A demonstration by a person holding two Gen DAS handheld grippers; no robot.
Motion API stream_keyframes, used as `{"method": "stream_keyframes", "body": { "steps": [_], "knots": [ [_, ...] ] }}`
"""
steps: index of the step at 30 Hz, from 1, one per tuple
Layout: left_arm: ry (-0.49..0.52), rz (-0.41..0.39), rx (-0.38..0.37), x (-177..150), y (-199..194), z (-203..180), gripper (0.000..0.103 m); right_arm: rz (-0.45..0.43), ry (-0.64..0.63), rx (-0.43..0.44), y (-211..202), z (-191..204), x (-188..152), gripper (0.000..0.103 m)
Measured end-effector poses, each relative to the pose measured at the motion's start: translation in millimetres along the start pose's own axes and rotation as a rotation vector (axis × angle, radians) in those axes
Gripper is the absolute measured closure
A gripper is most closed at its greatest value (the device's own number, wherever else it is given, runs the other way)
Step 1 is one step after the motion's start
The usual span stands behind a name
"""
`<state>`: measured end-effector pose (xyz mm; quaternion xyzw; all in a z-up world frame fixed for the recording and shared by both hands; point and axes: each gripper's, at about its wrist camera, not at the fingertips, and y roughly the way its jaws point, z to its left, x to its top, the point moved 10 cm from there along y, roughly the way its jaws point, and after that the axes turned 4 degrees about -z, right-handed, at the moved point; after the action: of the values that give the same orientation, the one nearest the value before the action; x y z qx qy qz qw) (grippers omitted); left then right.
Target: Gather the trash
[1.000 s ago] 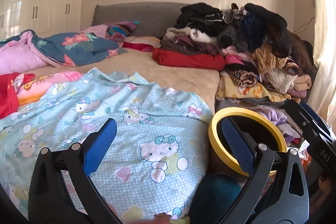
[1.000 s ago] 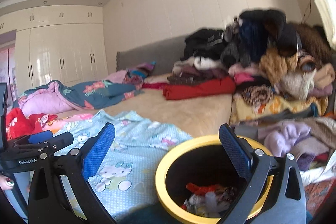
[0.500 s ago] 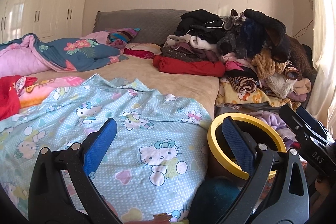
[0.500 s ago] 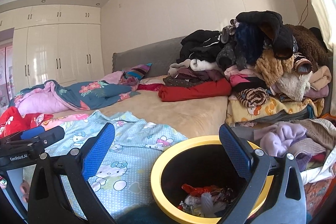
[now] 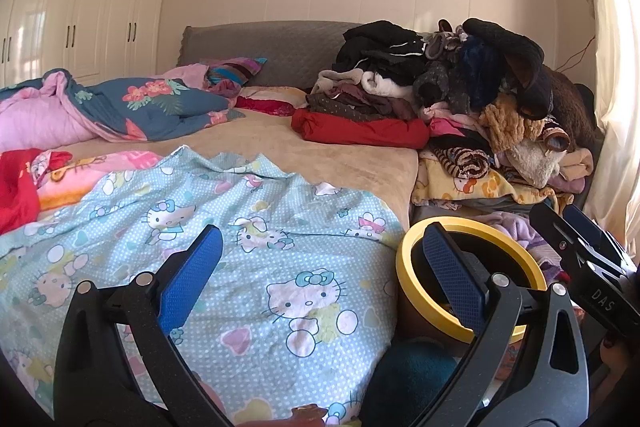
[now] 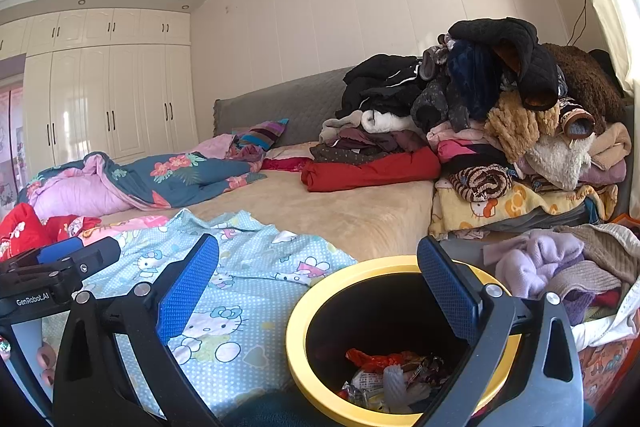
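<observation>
At the far left of both views, a white built-in wardrobe point(image 6: 112, 99) is seen against the wall. In front of it, a pink and blue floral quilt point(image 5: 120, 107) is heaped on the beige-covered bed point(image 5: 340, 155), with a crumpled red garment point(image 5: 16, 187) at the bed's left edge. A light blue cartoon-cat printed sheet point(image 5: 240, 247) is spread over the near part of the bed.

The left tongs point(image 5: 320, 275) are held wide open above this sheet, and nothing is gripped between their blue-padded fingers point(image 5: 188, 279). In the right wrist view the left tongs point(image 6: 60, 263) are seen from the side at the left edge, with painted fingertips of the person's hand point(image 6: 44, 359) just below them.

Further right, a folded red blanket point(image 6: 372, 167) is laid on the bed under a pile of dark clothes. The black round trash bin with a yellow rim point(image 6: 320, 295) is placed just beside the bed's right edge. The collected trash, a red wrapper and crumpled foil and paper scraps point(image 6: 392, 375), is lying at the bottom of the bin. The right tongs point(image 6: 318, 275) are held wide open over the bin's mouth, gripping nothing; their right finger is seen in front of the rim.

At the far right, a tall mixed pile of clothes and plush blankets point(image 6: 520, 131) is stacked against the wall, and lilac and beige knitwear point(image 6: 552, 259) is lying lower down beside the bin.
</observation>
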<state>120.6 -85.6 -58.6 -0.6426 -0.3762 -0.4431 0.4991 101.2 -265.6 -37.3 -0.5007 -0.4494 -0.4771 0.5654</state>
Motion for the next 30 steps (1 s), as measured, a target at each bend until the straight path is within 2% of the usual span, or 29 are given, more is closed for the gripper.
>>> {"method": "stream_keyframes", "body": {
  "steps": [30],
  "knots": [
    [0.002, -0.004, 0.001, 2.3, -1.5, 0.3, 0.011, -0.005, 0.002, -0.002, 0.7, -2.7, -0.3, 0.006]
  ]
}}
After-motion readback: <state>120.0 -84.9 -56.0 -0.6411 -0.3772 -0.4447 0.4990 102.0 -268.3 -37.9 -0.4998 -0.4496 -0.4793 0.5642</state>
